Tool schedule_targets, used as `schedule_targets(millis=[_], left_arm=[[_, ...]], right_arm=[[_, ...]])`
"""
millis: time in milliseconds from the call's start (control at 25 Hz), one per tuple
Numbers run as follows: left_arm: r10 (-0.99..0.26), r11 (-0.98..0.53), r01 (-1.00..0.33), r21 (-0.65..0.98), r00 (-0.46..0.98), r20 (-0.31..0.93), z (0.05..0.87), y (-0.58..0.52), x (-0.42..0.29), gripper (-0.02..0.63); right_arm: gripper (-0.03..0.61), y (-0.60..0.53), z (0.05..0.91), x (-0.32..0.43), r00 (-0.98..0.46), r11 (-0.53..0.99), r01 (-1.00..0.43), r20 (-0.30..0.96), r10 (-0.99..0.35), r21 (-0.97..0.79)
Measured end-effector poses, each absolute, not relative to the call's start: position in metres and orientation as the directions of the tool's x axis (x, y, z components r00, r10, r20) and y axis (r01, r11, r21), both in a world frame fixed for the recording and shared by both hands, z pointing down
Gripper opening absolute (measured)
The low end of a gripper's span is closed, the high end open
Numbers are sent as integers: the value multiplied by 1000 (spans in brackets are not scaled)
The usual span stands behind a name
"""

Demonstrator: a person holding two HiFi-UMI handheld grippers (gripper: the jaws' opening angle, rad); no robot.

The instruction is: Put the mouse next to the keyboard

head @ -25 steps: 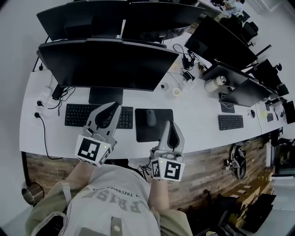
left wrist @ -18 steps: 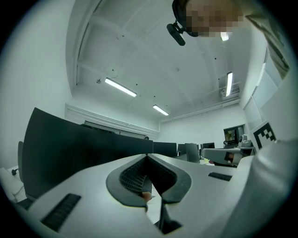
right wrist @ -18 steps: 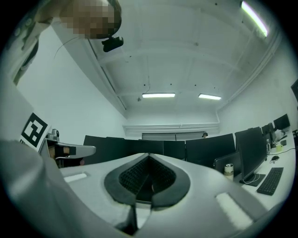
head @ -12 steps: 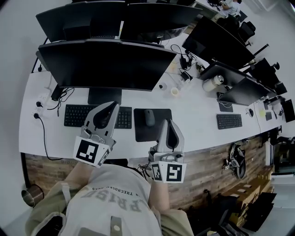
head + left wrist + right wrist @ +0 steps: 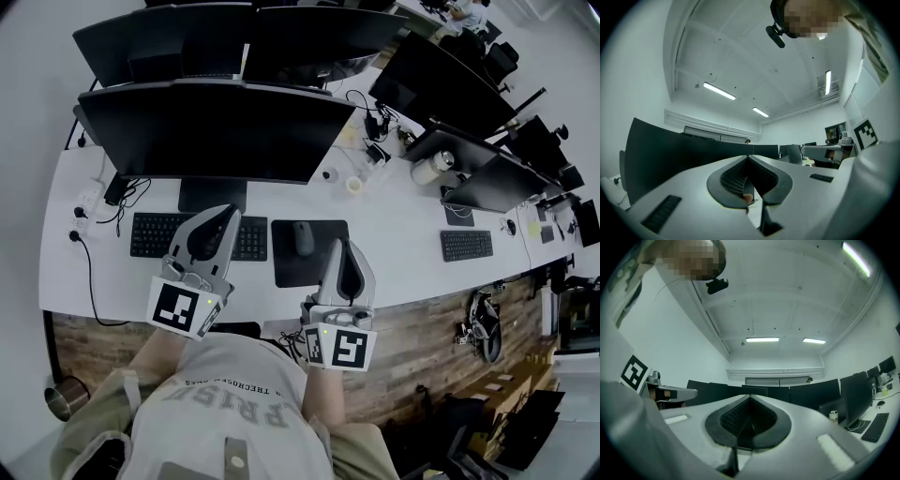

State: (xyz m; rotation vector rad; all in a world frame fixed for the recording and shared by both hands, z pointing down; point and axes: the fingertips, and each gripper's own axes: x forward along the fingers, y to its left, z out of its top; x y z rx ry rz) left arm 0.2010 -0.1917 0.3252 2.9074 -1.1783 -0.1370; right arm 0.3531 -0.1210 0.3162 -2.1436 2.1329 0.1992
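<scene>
While the left hand-held gripper (image 5: 229, 214) and right hand-held gripper (image 5: 343, 245) hang closed and empty over the white bench (image 5: 112, 281), the dark grey computer mouse (image 5: 303, 238) sits on a black rectangular mouse pad (image 5: 289, 268), right of the flat black keyboard (image 5: 155, 234). The right one, being nearer, should probably open, straddle the mouse's sides and carry it toward the keyboard. Room is tight there: the left one overhangs the keyboard's right end.
</scene>
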Motion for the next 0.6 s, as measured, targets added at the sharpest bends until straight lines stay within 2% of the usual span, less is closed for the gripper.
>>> schedule_targets(millis=[600], left_arm=[[-696,-718,-695,42,714,-79,325,-190,203,11]], right_arm=[[0,-116,314,357,7,-10,-1000,-167,-986,18]])
